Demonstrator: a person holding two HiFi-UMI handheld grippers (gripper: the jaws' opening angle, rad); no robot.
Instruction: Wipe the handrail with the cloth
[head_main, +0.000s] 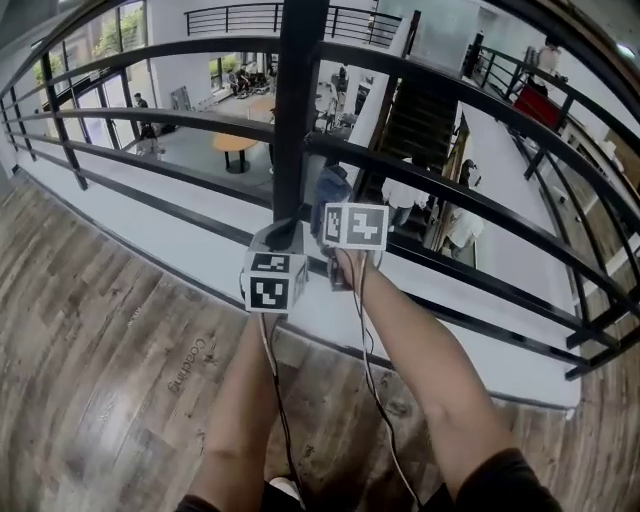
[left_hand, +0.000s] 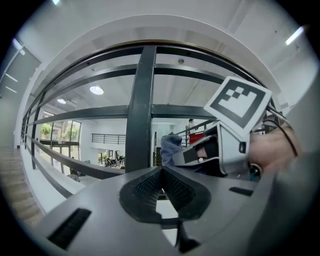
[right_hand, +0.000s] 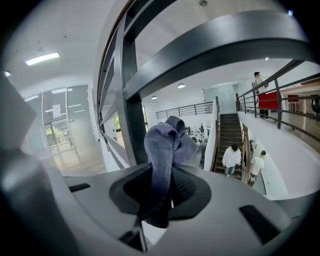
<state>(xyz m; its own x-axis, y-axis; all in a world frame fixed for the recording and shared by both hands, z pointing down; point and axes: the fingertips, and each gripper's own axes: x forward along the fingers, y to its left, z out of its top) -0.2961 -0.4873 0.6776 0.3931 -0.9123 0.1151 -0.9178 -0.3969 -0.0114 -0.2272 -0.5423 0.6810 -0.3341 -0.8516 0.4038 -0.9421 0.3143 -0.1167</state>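
Note:
A black metal railing runs across the balcony edge, with a thick upright post (head_main: 298, 105) and several horizontal rails (head_main: 440, 190). My right gripper (right_hand: 167, 187) is shut on a grey-blue cloth (right_hand: 166, 145), which bunches up above the jaws close to the rail beside the post (right_hand: 132, 125). In the head view the cloth (head_main: 330, 185) shows just past the right gripper's marker cube (head_main: 355, 225). My left gripper (left_hand: 161, 189) is shut with nothing between its jaws, just left of the right one, facing the post (left_hand: 140, 110). The cloth (left_hand: 171, 147) also shows in the left gripper view.
Wooden plank floor (head_main: 110, 350) lies under me, with a white ledge (head_main: 200, 245) at the railing's foot. Beyond the rails is a lower hall with a staircase (right_hand: 230, 132), a round table (head_main: 235, 145) and people walking (right_hand: 232, 157).

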